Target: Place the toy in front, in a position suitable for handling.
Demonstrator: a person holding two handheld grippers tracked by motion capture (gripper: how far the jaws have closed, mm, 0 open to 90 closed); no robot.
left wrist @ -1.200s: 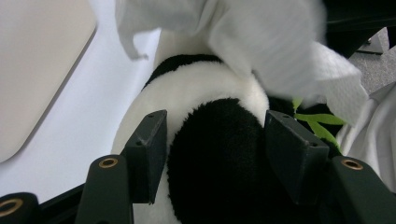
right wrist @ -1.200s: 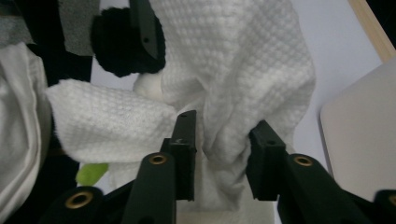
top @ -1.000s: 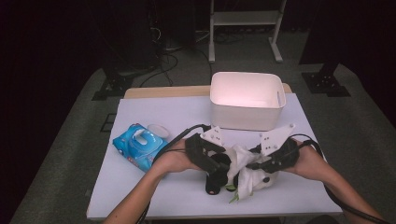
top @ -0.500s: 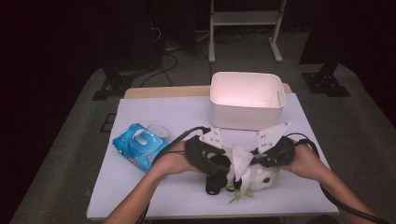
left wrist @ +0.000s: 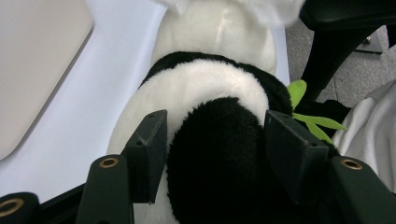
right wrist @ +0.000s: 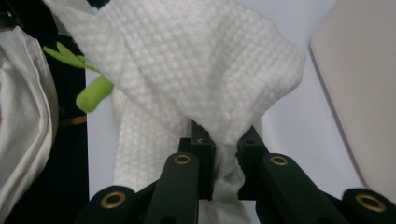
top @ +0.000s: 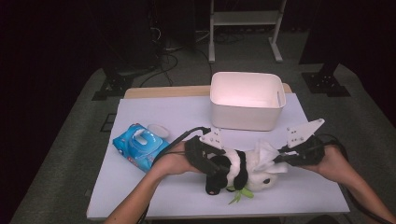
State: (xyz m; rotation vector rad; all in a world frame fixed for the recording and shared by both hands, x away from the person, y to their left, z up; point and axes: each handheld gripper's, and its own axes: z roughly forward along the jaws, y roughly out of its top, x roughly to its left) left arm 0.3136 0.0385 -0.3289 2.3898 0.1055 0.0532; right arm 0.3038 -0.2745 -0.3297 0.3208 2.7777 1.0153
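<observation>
A black-and-white panda plush (top: 247, 171) lies on its side near the front of the white table (top: 177, 112). My left gripper (top: 223, 169) is shut on its black-and-white body (left wrist: 205, 93), one pad (left wrist: 149, 149) on each flank. My right gripper (top: 276, 161) has just been closing and is shut on a white wipe (top: 267, 154), which bunches up between the jaws (right wrist: 225, 135) and spreads over the panda's head. In the right gripper view the wipe (right wrist: 196, 60) hides most of the plush. A green leaf (top: 239, 195) sticks out under the panda.
A blue pack of wet wipes (top: 140, 144) lies at the left of the table. A white bin (top: 245, 114) stands at the back, just behind the panda and both hands. The table's front edge runs close below the plush.
The right gripper has drawn back to the right with the wipe, which now sits up by the panda's head instead of hanging low. The left gripper has kept still.
</observation>
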